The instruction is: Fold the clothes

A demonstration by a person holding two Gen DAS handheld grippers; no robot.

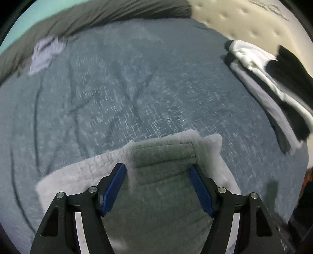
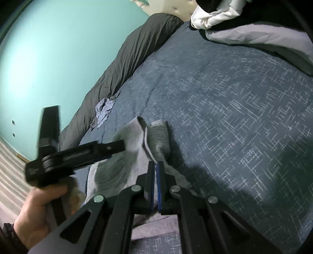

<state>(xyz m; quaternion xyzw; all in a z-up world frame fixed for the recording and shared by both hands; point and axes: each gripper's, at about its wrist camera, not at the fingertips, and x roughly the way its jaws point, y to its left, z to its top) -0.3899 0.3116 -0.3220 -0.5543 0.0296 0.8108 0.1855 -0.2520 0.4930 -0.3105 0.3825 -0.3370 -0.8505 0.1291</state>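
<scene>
A grey sock (image 1: 166, 160), light with a darker ribbed part, lies on the blue patterned bedspread (image 1: 137, 88). My left gripper (image 1: 156, 166) hovers over it, blue pads wide apart and the ribbed part showing between them, with nothing pressed. In the right wrist view my right gripper (image 2: 155, 164) is shut, pinching an edge of the sock (image 2: 156, 136), which stands up in a fold ahead of the tips. A hand (image 2: 39, 211) holds the left gripper (image 2: 119, 147) side-on, its tip over the sock's left part.
A pile of black, white and grey clothes (image 1: 273, 88) lies at the right of the bed. A small crumpled pale blue cloth (image 1: 45, 56) sits by the dark grey duvet (image 1: 97, 17). Beyond that is a teal wall (image 2: 49, 58); the beige mattress (image 1: 244, 23) shows at the far right.
</scene>
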